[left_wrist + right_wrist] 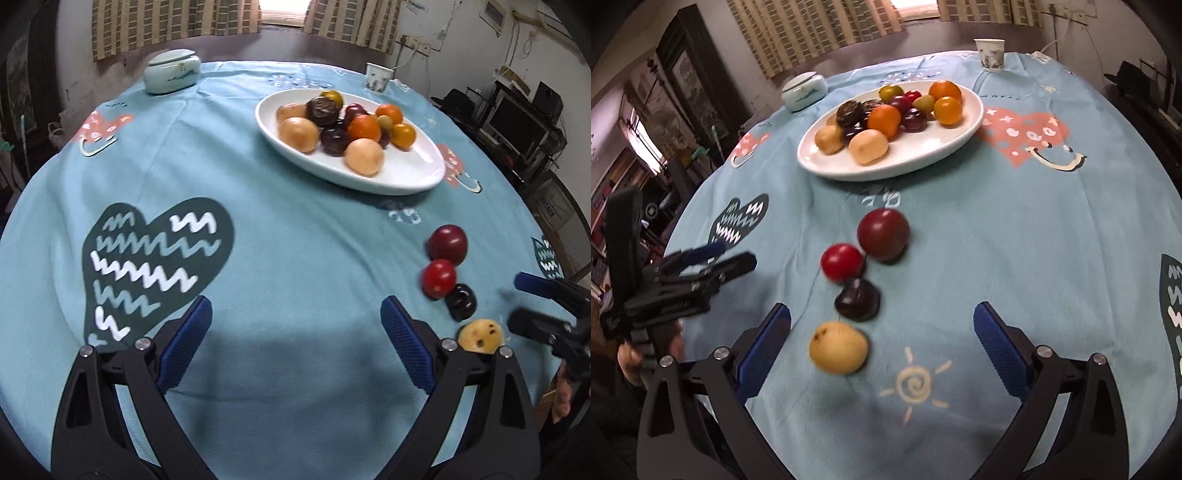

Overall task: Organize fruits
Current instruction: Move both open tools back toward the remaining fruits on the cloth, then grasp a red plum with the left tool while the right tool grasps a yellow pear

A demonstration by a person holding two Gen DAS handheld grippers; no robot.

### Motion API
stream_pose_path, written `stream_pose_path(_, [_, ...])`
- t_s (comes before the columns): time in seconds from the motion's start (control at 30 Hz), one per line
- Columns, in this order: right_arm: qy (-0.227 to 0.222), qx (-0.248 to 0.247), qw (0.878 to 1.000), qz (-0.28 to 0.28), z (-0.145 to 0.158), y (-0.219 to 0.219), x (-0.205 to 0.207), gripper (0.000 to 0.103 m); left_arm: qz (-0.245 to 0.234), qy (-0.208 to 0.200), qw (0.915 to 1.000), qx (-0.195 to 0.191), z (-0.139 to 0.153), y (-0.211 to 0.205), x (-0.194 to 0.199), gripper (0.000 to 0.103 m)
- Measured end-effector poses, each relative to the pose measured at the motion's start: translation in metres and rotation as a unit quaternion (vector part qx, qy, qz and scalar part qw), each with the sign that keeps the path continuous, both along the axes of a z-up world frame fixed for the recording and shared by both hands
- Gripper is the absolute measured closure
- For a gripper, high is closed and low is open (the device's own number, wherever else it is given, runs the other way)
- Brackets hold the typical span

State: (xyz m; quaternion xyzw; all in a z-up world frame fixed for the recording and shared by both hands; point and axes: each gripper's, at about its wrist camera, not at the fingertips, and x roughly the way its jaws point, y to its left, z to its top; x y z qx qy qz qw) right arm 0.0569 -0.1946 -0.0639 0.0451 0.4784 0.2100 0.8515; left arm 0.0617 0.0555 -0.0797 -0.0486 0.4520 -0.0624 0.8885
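Yellow loquat [838, 347] lies on the counter [997, 229] just ahead between the right gripper's [882, 328] wide-open fingers, nearer than the left gripper's [295, 321], also open and empty.

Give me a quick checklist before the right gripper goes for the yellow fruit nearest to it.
1. Right gripper open wide enough for the fruit: ok, both pads spread apart, nothing between them.
2. Yellow fruit lined up between the jaws: not ok, it sits toward the left pad.
3. Neighbour clearance: ok, the dark plum lies just beyond, not touching it.
4. Left gripper out of the way: ok, open and empty, off to the left.
5. Room on the white plate: ok, its near rim is bare.
6. Fruit firmness: cannot tell.
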Motion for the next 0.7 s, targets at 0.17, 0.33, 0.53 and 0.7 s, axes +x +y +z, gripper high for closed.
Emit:
stream_pose_path(0.17, [0.012,0.001,0.999,0.042,-0.01,0.019,-0.014,0.006,0.001,0.002,0.9998,-0.018,0.002,0.003,-0.001,0.009])
stream_pose_path(0.33, [0.021,-0.012,0.998,0.062,-0.027,0.033,-0.013,0.063,-0.016,-0.001,0.9998,-0.01,0.01,-0.008,-0.005,0.009])
stream_pose_path(0.53, [0.008,-0.013,1.0,0.026,-0.018,0.01,-0.016,0.064,-0.047,-0.004,0.9988,0.009,0.019,-0.033,-0.008,0.009])
stream_pose_path(0.7, [0.008,-0.019,0.999,-0.033,-0.021,-0.027,-0.015,0.064,-0.075,0.001,0.9968,0.028,0.015,-0.061,0.002,0.009])
